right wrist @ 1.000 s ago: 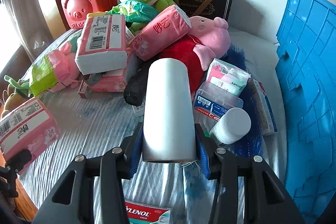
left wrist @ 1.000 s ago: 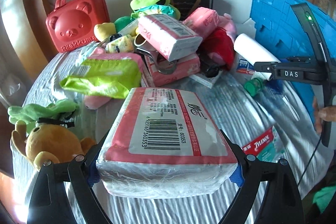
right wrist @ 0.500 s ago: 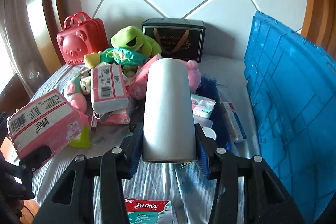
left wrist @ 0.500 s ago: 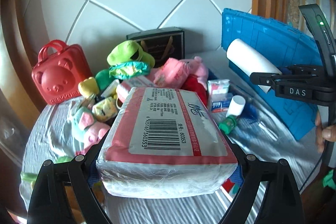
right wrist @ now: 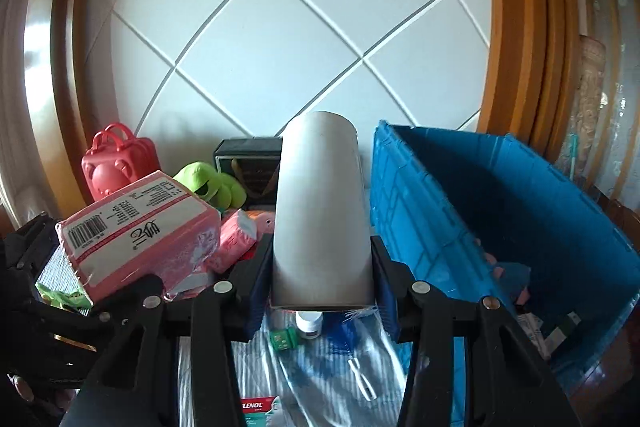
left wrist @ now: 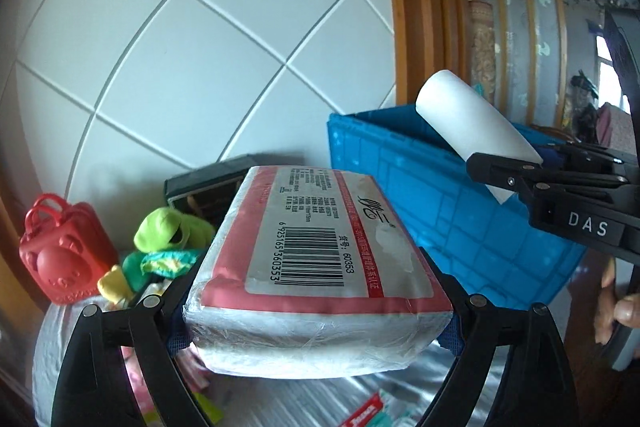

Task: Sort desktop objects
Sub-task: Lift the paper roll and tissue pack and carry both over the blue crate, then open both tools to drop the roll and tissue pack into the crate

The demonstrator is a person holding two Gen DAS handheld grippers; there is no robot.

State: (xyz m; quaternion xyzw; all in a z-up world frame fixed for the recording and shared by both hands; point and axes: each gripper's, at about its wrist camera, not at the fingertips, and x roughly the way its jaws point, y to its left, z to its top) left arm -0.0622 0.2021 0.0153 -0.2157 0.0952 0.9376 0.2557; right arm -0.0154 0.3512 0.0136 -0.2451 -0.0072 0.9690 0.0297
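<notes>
1. We see the left gripper (left wrist: pixel 316 311) held up above the surface (left wrist: pixel 304 403), its fingers (left wrist: pixel 454 333) set wide and clamped on both short ends of a pink tissue pack (left wrist: pixel 316 267), barcode side up.
2. In the right wrist view the same tissue pack (right wrist: pixel 136 231) sits at the left, tilted, off the surface and still in that grip.
3. The right gripper (right wrist: pixel 322 291) has its fingers (right wrist: pixel 386 287) pinched on the sides of a white roll (right wrist: pixel 320 211), which points away from the camera and slightly upward.
4. From the left wrist view the white roll (left wrist: pixel 472 119) hangs in front of the blue crate (left wrist: pixel 432 211), its far end above the crate's rim; a hand (left wrist: pixel 618 303) shows at the right edge.
5. The blue crate (right wrist: pixel 480 195) stands at the right of the surface, open on top, with a few small items on its floor that we cannot identify.
6. Left on the surface behind both grippers: a red bear case (right wrist: pixel 116 163), a green frog plush (right wrist: pixel 212 183), a dark gift box (right wrist: pixel 248 163) and another pink tissue pack (right wrist: pixel 236 239).
7. Below the right gripper lie a small white bottle (right wrist: pixel 309 323), a green cap (right wrist: pixel 283 339) and a Tylenol box (right wrist: pixel 260 411) on the striped surface (right wrist: pixel 208 367).
</notes>
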